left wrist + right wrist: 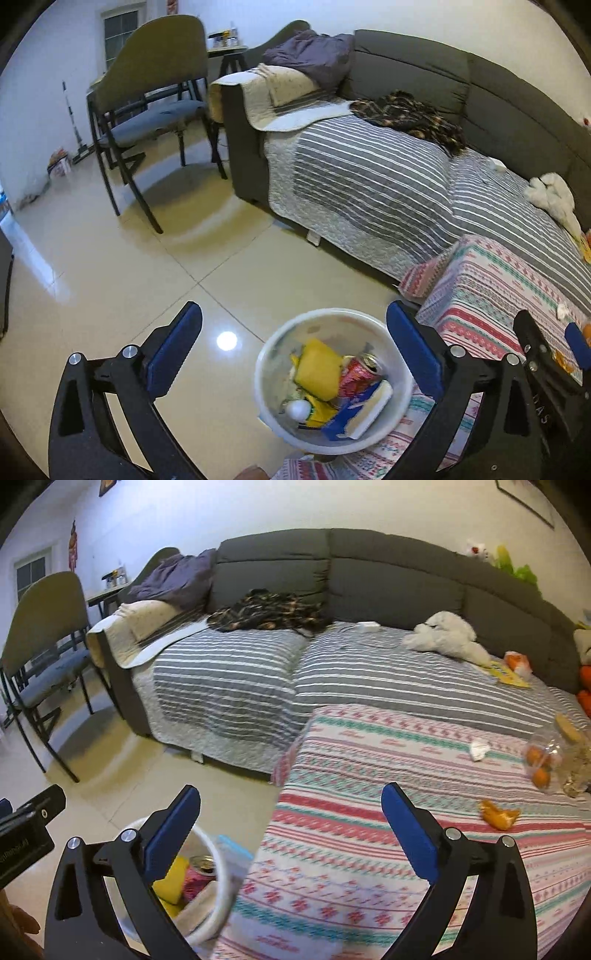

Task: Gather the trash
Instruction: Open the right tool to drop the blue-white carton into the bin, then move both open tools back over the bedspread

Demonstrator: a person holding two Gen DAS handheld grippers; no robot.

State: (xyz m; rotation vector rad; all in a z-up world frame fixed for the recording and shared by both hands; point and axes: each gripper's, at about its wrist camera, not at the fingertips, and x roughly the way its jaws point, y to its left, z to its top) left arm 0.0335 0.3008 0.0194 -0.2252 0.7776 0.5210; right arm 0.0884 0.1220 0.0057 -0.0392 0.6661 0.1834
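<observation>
Nearest, we list both tongs spread wide and empty: the left gripper [293, 347] hangs over the white bin [400, 363], the right gripper [290, 827] over the patterned cloth [369, 867].

Bin, on the tiled floor [129, 295] just beside the cloth's edge: we count a yellow wrapper [319, 367], a red drink can [360, 373], a blue-and-white packet [360, 410] and a white ball-like item [298, 410]. By our judgement the collecting is well begun.

Still on the cloth, and so left to do as we read it: an orange peel [498, 814] near the right gripper, and a crumpled white tissue [479, 748] further off. A clear bag of oranges [543, 764] sits at the right edge; whether it counts as trash we cannot tell.

Beyond, on the striped sofa cover [369, 672]: a white plush toy [443, 635], a dark patterned garment [269, 611], a yellow booklet [509, 674].

Farthest: a chair [155, 110] by the wall.
</observation>
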